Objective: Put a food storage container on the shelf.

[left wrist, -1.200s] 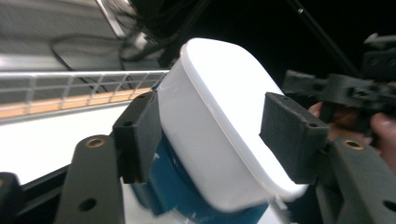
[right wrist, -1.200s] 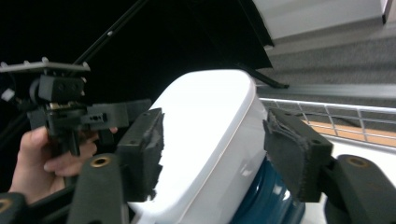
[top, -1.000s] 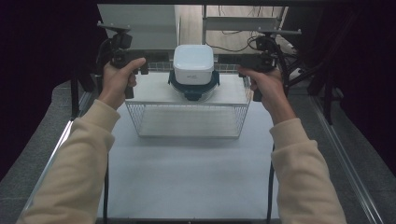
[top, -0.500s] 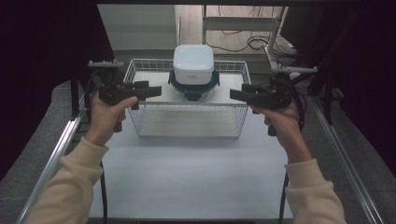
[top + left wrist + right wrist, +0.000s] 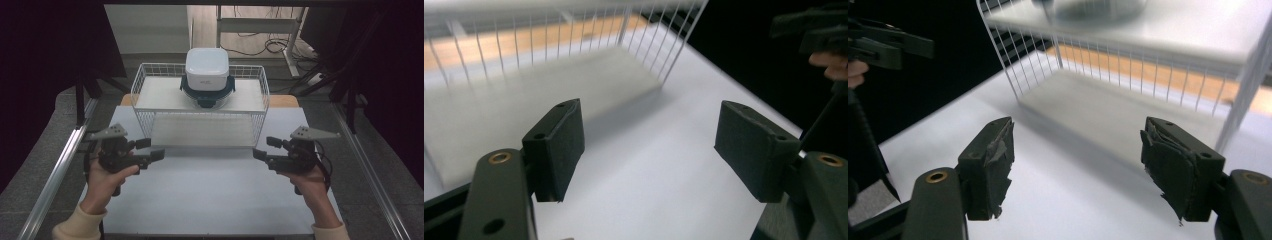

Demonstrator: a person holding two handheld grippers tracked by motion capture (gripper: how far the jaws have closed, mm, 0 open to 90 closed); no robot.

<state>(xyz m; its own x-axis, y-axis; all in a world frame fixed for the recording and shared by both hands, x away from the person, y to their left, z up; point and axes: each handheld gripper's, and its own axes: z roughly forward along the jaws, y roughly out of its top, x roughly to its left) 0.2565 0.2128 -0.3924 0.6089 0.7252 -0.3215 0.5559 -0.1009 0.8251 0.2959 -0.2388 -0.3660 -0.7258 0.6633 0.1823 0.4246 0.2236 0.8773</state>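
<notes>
Our left gripper [image 5: 159,154] has just been opening wider, nothing between its pads; our right gripper [image 5: 256,154] gapes empty too. Both point inward over the white tabletop [image 5: 210,200], just before the wire basket [image 5: 200,131] at the far edge. From above we see the white container [image 5: 207,75] standing on the basket's shelf; our right gripper view gives merely its blurred base [image 5: 1093,10].

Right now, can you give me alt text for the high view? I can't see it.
Two hand-held grippers, left gripper and right gripper, point inward with open jaws over a white table. Behind them stands a white wire basket, holding a white lidded container on a raised shelf.
</notes>
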